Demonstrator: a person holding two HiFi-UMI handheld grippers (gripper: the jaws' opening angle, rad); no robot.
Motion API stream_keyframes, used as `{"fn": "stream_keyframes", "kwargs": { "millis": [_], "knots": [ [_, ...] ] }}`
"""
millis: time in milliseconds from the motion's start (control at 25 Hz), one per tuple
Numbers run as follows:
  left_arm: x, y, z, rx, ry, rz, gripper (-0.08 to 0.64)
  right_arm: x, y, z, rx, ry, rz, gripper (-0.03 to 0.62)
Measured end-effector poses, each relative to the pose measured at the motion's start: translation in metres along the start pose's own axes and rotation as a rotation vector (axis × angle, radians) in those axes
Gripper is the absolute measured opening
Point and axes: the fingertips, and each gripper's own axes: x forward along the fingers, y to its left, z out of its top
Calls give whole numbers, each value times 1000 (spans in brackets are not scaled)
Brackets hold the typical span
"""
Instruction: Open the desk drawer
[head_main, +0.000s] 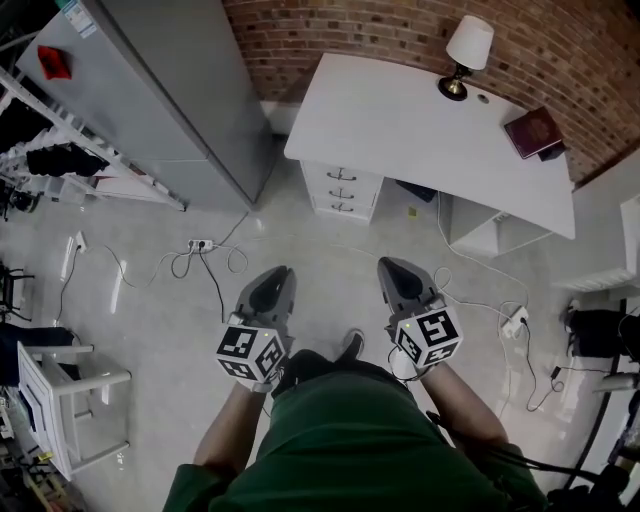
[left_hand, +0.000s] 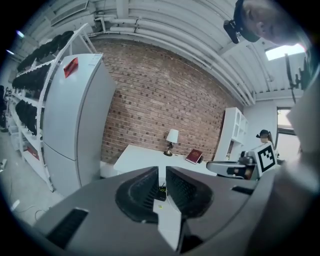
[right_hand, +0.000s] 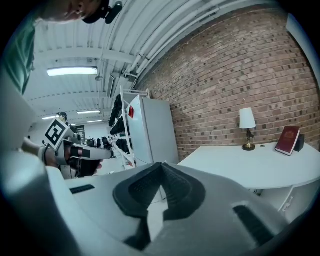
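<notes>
The grey fridge (head_main: 170, 90) fills the upper left of the head view. Right of it, at top centre, stands the white desk (head_main: 420, 120). Under its left end is the drawer stack (head_main: 342, 188), closed and well apart from me. My left gripper (head_main: 277, 275) is empty, with only a narrow slit between the jaws. My right gripper (head_main: 393, 265) is clenched on nothing. I think neither would take a small handle (head_main: 341, 174) unless widened first. The power strip (head_main: 200, 244) and its cables could catch a foot.
</notes>
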Motion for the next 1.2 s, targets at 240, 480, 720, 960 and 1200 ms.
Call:
{"fn": "stream_keyframes", "kwargs": {
  "millis": [240,480,720,960,1200],
  "knots": [
    [23,-1,0,-20,13,-10,41,8,-19,-5,26,13,-7,0],
    [47,21,-4,-35,30,-16,43,28,-33,-6,28,26,-34,0],
    [91,53,9,-20,27,-40,43,56,-63,7,17,25,-105,0],
    [138,93,32,5,22,-57,41,97,-94,22,20,35,-175,0],
    [187,143,59,42,-6,-51,43,148,-121,40,19,32,-235,0]
  ]
}}
